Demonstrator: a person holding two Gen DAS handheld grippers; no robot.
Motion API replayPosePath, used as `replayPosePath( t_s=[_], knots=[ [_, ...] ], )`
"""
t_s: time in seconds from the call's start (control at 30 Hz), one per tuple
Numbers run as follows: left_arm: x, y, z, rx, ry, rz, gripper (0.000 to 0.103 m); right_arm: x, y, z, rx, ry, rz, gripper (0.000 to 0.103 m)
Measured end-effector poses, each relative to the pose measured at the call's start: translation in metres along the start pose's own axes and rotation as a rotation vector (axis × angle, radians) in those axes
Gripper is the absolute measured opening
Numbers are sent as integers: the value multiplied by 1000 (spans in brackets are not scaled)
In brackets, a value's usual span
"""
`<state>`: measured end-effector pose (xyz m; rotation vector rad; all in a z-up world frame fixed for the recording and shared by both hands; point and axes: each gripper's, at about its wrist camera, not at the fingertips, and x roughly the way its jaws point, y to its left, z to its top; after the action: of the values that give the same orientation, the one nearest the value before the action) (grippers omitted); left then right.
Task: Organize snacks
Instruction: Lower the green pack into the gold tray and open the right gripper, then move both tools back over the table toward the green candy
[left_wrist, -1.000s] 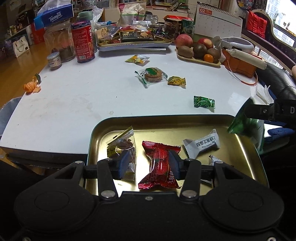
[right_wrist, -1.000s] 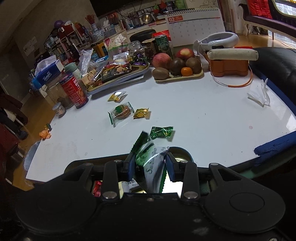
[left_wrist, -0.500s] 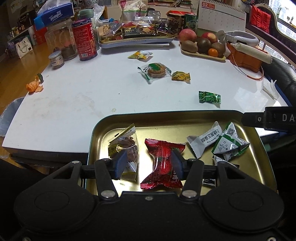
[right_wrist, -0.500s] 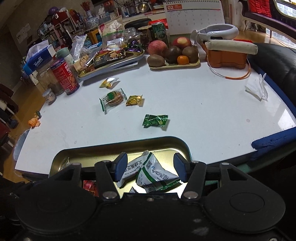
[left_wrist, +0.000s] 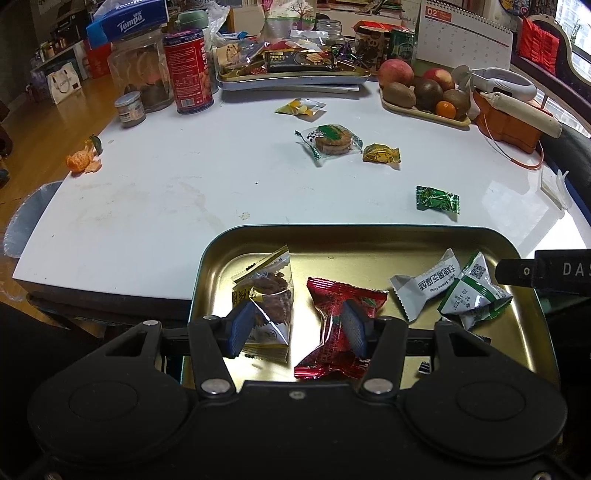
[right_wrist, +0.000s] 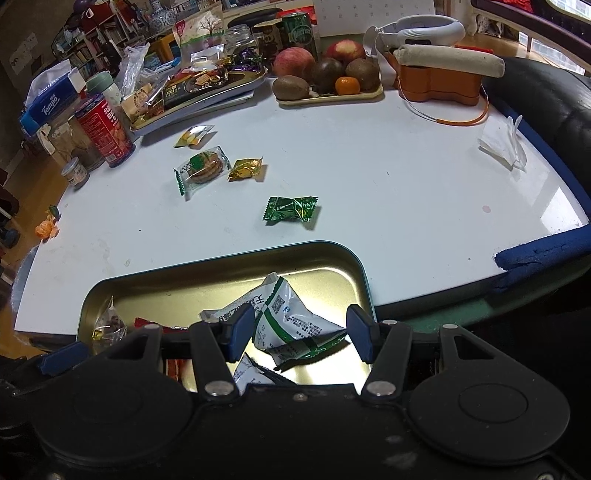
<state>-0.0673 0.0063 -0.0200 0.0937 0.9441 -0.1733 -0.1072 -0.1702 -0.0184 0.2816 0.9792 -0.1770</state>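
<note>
A gold metal tray sits at the table's near edge. It holds a clear nut packet, a red packet and white-green packets. My left gripper is open and empty above the tray's near side. My right gripper is open and empty above the white-green packets. Loose on the table lie a green candy, a gold candy, a cookie packet and a yellow packet.
At the back stand a second tray of snacks, a fruit plate, a red can, a jar, an orange box and a calendar. Tangerine peel lies far left. A blue cloth lies at the right edge.
My right gripper opened and let the white-green packet drop into the tray, then pulled back a little. My left gripper stayed open over the tray.
</note>
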Motion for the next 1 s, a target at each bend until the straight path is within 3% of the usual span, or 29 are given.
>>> replayPosePath(
  t_s=[0.23, 0.53, 0.8, 1.0],
  knots=[
    [-7, -4, 2, 11, -59, 113, 60, 7, -2, 1, 6, 65, -21, 58],
    [-14, -5, 35, 17, -50, 113, 60, 12, 7, 10, -11, 128, -31, 60],
    [-2, -9, 98, 44, -58, 74, 60, 18, 5, 56, 42, 128, -79, 60],
    [22, -9, 152, 20, -71, 85, 60, 35, 9, 113, 28, 142, -80, 60]
  ],
)
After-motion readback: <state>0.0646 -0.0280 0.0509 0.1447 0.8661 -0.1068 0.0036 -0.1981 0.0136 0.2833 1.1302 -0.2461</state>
